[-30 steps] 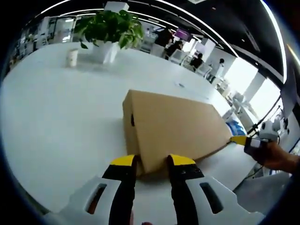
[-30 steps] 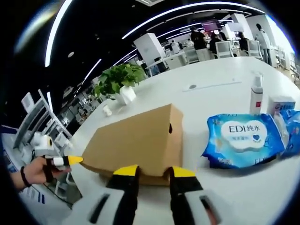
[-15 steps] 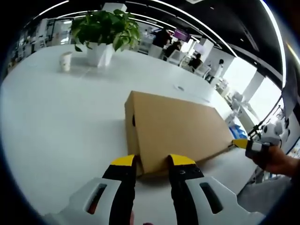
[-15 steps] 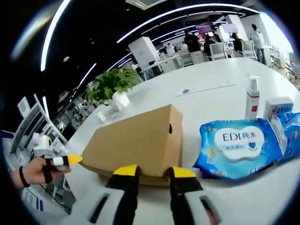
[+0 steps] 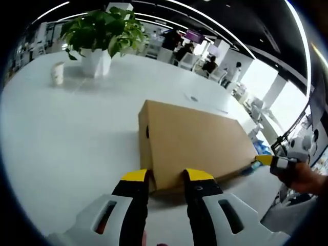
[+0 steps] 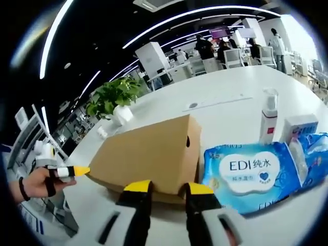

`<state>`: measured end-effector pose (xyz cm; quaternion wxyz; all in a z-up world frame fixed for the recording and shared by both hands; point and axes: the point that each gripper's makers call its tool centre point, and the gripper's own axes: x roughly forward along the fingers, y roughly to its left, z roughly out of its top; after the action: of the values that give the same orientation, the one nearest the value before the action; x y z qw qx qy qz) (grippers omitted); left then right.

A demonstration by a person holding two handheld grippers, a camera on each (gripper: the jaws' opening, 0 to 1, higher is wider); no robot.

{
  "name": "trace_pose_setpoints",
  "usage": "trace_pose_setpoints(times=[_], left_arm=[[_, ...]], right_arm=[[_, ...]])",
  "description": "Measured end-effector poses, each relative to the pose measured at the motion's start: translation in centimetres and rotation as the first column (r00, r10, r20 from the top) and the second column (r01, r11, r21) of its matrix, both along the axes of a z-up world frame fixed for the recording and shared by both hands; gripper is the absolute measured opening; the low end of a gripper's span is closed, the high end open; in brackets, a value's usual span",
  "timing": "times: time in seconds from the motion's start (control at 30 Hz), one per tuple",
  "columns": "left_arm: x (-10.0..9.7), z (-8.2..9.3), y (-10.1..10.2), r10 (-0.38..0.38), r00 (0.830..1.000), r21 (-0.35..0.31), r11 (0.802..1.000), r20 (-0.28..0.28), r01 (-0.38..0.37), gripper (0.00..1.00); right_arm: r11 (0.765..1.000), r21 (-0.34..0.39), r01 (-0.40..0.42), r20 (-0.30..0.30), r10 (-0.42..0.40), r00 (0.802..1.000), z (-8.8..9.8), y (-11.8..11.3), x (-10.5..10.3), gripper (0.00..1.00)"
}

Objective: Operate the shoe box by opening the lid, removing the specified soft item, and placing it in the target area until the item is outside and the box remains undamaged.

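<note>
Both grippers sit at opposite ends of the cardboard shoe box (image 5: pixel 192 141) on the white table (image 5: pixel 61 133). The left gripper (image 5: pixel 167 177) has its yellow-tipped jaws parted around the near bottom corner of the box; whether they press on the cardboard is hard to tell. The right gripper (image 6: pixel 168 187) stands the same way at the other end, jaws apart astride the box edge. The lid looks closed. Beside the box lies a blue pack of wipes (image 6: pixel 251 171), with a pump bottle (image 6: pixel 267 115) behind it. A potted plant (image 5: pixel 97 38) and paper cup (image 5: pixel 57 73) stand farther off.
</note>
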<state>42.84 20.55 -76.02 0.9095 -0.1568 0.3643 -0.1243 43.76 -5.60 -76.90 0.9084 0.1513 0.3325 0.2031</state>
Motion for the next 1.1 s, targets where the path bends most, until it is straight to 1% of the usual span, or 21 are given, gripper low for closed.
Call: trace_pose_setpoints(times=[0.2, 0.4, 0.43, 0.47, 0.5, 0.53, 0.6, 0.7, 0.73, 0.77, 0.87, 0.9, 1.0, 1.1], left_arm=[[-0.1, 0.1, 0.0, 0.006, 1.000, -0.003, 1.000, 0.004, -0.006, 0.27], [-0.2, 0.3, 0.0, 0.023, 1.000, -0.012, 1.000, -0.003, -0.023, 0.27], [-0.3, 0.5, 0.1, 0.035, 0.999, -0.018, 0.999, 0.004, -0.035, 0.26], [-0.2, 1.0, 0.5, 0.062, 0.998, -0.010, 0.998, 0.029, -0.062, 0.24], [-0.3, 1.3, 0.6, 0.070, 0.997, -0.002, 0.998, 0.044, -0.070, 0.24], [-0.5, 1.5, 0.6, 0.071, 0.996, -0.007, 0.997, 0.046, -0.071, 0.25], [-0.7, 1.8, 0.9, 0.084, 0.995, -0.015, 0.996, 0.051, -0.084, 0.28], [-1.5, 2.7, 1.2, 0.098, 0.993, -0.012, 0.995, 0.070, -0.098, 0.31], [-1.7, 2.9, 1.1, 0.097, 0.992, -0.012, 0.995, 0.076, -0.096, 0.32], [-2.0, 3.3, 1.1, 0.095, 0.992, -0.005, 0.995, 0.087, -0.095, 0.33], [-2.7, 4.1, 0.1, 0.068, 0.992, 0.007, 0.998, 0.109, -0.069, 0.36], [-2.9, 4.4, -0.2, 0.059, 0.992, 0.016, 0.998, 0.115, -0.061, 0.36], [-3.8, 5.5, -1.2, 0.033, 0.989, 0.044, 0.998, 0.147, -0.040, 0.36], [-4.7, 5.9, -2.2, 0.015, 0.989, 0.042, 0.999, 0.150, -0.021, 0.40]], right_arm=[[1.000, -0.010, -0.015, 0.018, 0.015, 1.000, 0.1, 0.0, 0.1, 0.23], [0.998, -0.028, -0.055, 0.027, 0.056, 0.998, 0.4, 0.1, -0.1, 0.24], [0.998, -0.025, -0.053, 0.032, 0.054, 0.998, 0.6, 0.0, -0.1, 0.25], [0.999, -0.005, -0.043, 0.045, 0.043, 0.998, 1.1, -0.1, 0.0, 0.27], [0.999, 0.004, -0.036, 0.054, 0.036, 0.998, 1.5, -0.2, 0.0, 0.28], [0.999, 0.004, -0.034, 0.064, 0.034, 0.997, 1.8, -0.5, -0.1, 0.30], [0.999, 0.000, -0.034, 0.088, 0.034, 0.996, 2.7, -1.5, -0.3, 0.32], [0.999, -0.011, -0.032, 0.106, 0.033, 0.994, 3.3, -3.1, -0.9, 0.34], [0.999, -0.018, -0.033, 0.109, 0.034, 0.993, 3.5, -3.6, -1.2, 0.36], [0.999, -0.040, -0.027, 0.123, 0.031, 0.992, 3.9, -4.8, -1.6, 0.37], [0.999, -0.052, -0.001, 0.142, 0.008, 0.990, 4.6, -7.3, -2.5, 0.40], [0.998, -0.053, 0.026, 0.148, -0.017, 0.989, 5.0, -8.6, -2.8, 0.41], [0.996, -0.057, 0.071, 0.171, -0.060, 0.983, 5.9, -11.3, -3.7, 0.42], [0.993, -0.077, 0.086, 0.183, -0.071, 0.981, 6.6, -13.1, -4.7, 0.46]])
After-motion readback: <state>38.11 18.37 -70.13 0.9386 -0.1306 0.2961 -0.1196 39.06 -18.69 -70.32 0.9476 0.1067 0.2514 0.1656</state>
